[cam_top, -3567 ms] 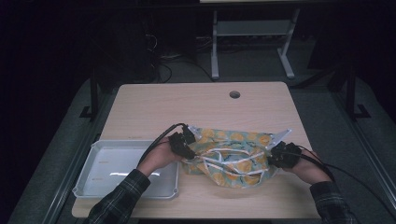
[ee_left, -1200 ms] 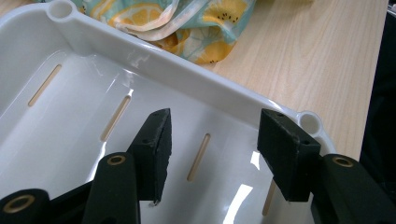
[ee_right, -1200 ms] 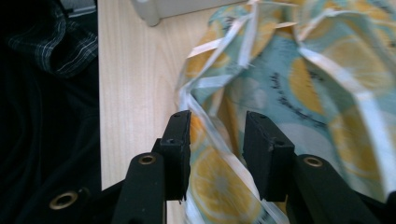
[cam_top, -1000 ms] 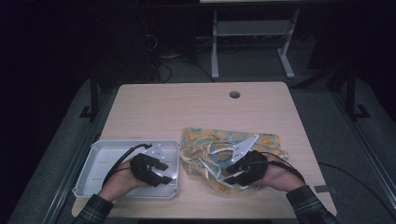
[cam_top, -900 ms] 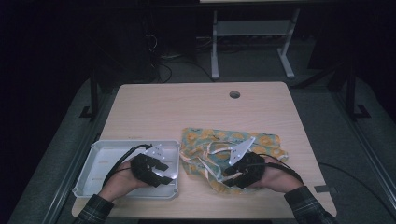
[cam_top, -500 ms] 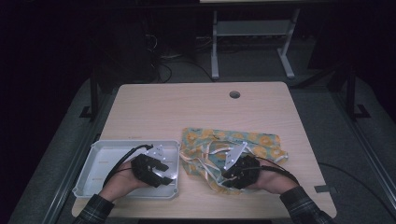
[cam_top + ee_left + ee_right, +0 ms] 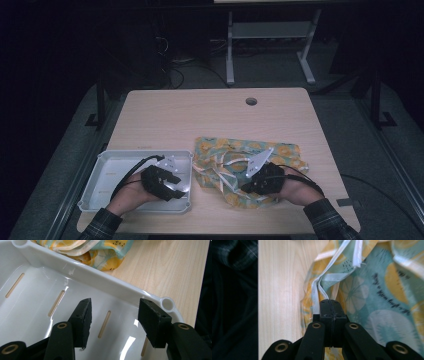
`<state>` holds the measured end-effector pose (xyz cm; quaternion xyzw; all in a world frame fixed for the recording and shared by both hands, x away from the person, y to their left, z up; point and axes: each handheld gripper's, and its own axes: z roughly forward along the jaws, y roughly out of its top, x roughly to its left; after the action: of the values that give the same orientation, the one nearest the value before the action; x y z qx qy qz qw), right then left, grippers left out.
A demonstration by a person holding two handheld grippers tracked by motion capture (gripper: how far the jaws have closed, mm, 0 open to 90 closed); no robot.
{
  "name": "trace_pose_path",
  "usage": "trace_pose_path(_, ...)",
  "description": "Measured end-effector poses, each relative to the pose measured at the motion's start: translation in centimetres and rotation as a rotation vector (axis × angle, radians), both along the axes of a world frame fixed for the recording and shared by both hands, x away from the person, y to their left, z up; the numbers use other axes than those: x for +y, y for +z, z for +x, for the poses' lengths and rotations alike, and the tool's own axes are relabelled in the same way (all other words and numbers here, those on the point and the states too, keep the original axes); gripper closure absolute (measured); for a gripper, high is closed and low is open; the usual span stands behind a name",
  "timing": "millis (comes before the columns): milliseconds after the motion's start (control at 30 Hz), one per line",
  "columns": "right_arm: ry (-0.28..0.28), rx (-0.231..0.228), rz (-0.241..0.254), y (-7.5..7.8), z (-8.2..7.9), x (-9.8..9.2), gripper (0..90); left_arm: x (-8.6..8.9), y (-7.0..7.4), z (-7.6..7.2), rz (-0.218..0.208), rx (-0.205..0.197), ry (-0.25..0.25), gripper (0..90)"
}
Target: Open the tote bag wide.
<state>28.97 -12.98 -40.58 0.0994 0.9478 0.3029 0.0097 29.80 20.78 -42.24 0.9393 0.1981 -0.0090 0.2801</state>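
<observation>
done: our right tongs (image 7: 329, 302) have just clenched on the patterned cloth's (image 7: 235, 150) white trim | left tongs (image 7: 113, 315) released over white tray (image 7: 100, 170) | left: cloth on bench (image 7: 200, 115), not yet in tray

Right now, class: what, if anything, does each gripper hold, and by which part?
The right gripper pinches the patterned cloth by its white-trimmed edge. The left gripper holds nothing, open over the white tray.

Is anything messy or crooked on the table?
Yes: the fruit-print cloth lies crumpled and bunched beside the white tray, its white straps tangled on top. The right gripper is pinching its white edge. The left gripper hangs open over the tray.
</observation>
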Motion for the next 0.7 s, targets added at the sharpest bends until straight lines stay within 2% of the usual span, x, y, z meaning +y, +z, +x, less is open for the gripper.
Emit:
trace_pose_path(400, -0.023, -0.048, 0.074, 2.5, 0.8, -1.4, 89.7, -0.1, 0.0, 0.0, -0.007, 0.003, -0.002, 44.2)
trace_pose_path(700, -0.043, -0.091, 0.105, 4.4, 1.9, -1.9, 89.7, 0.1, 0.0, 0.0, -0.009, 0.0, 0.006, 39.3)
